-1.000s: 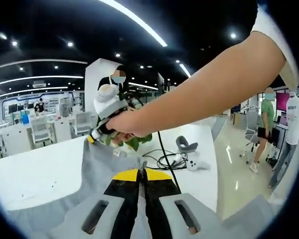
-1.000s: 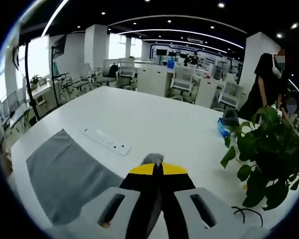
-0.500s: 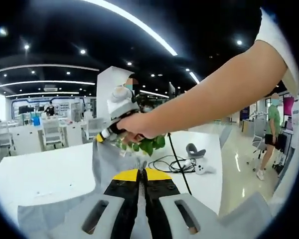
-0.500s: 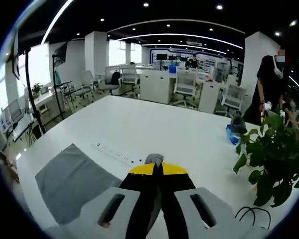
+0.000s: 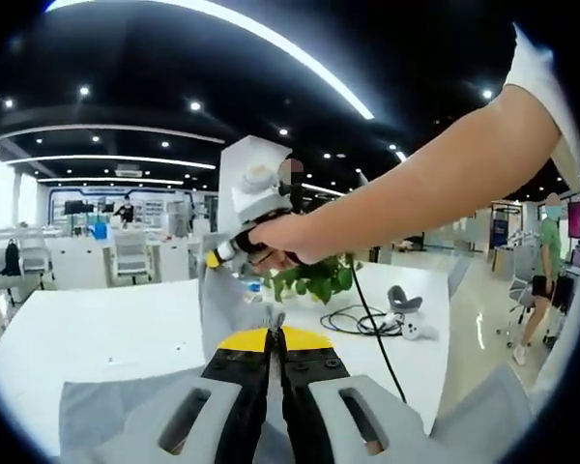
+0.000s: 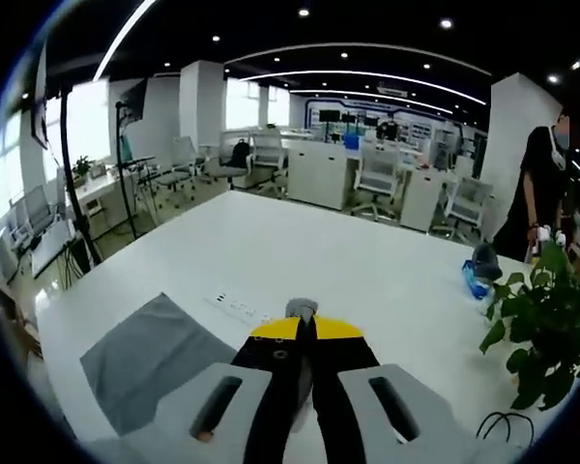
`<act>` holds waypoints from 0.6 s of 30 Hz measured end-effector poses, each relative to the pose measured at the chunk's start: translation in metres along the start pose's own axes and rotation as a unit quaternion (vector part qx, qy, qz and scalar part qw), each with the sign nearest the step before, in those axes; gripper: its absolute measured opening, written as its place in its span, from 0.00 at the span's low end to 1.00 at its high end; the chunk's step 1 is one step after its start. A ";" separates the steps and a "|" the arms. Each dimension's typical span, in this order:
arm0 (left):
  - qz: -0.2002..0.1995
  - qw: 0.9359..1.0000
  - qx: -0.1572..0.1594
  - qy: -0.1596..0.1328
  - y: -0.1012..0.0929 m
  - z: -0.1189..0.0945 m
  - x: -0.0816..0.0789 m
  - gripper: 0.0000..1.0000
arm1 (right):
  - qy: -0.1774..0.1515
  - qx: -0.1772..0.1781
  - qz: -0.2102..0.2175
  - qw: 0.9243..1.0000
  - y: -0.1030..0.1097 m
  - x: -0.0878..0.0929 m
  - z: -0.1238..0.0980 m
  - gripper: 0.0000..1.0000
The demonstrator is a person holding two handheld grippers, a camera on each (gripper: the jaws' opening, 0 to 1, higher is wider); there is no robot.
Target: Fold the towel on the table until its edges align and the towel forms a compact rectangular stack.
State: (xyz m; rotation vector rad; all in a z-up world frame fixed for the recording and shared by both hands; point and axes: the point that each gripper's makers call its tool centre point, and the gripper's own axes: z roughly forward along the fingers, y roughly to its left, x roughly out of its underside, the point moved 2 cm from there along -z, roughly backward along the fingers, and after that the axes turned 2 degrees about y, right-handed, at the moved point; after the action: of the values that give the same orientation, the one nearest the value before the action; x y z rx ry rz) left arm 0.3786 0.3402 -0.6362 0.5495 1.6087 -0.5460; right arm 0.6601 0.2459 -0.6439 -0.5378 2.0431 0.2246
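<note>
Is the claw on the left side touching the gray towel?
Touching. In the left gripper view the left claw is shut, with a bit of the gray towel poking up between its tips.

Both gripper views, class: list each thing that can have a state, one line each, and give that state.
Towel: grey, partly lifted off the table, pinched at two spots.
Left gripper: shut on towel.
Right gripper: shut on towel, held up high.
Potted plant: upright on the table.
Black cable: loosely coiled on the table.
</note>
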 end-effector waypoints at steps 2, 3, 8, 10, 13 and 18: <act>-0.005 1.000 -0.011 -0.001 0.009 -0.008 0.003 0.03 | 0.001 -0.004 -0.001 1.000 0.012 -0.001 0.002 0.00; -0.007 1.000 -0.016 0.000 0.013 -0.013 0.005 0.03 | 0.001 -0.006 -0.001 1.000 0.016 -0.002 0.004 0.00; -0.015 0.999 -0.044 0.006 0.037 -0.033 0.017 0.03 | 0.000 -0.020 -0.006 1.000 0.045 -0.009 0.018 0.00; 0.004 0.998 -0.055 0.013 0.045 -0.039 0.022 0.03 | 0.001 -0.028 -0.009 1.000 0.060 -0.010 0.024 0.00; 0.010 0.998 -0.061 0.018 0.051 -0.049 0.028 0.03 | 0.004 -0.038 -0.017 0.999 0.076 -0.012 0.036 0.00; 0.012 0.996 -0.078 0.029 0.071 -0.060 0.038 0.03 | 0.010 -0.050 -0.027 0.998 0.101 -0.012 0.052 0.00</act>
State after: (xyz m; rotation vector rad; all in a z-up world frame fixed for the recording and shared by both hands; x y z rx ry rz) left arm 0.3738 0.4346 -0.6705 0.4707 1.6819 -0.3864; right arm 0.6589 0.3583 -0.6659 -0.6583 2.0417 0.2923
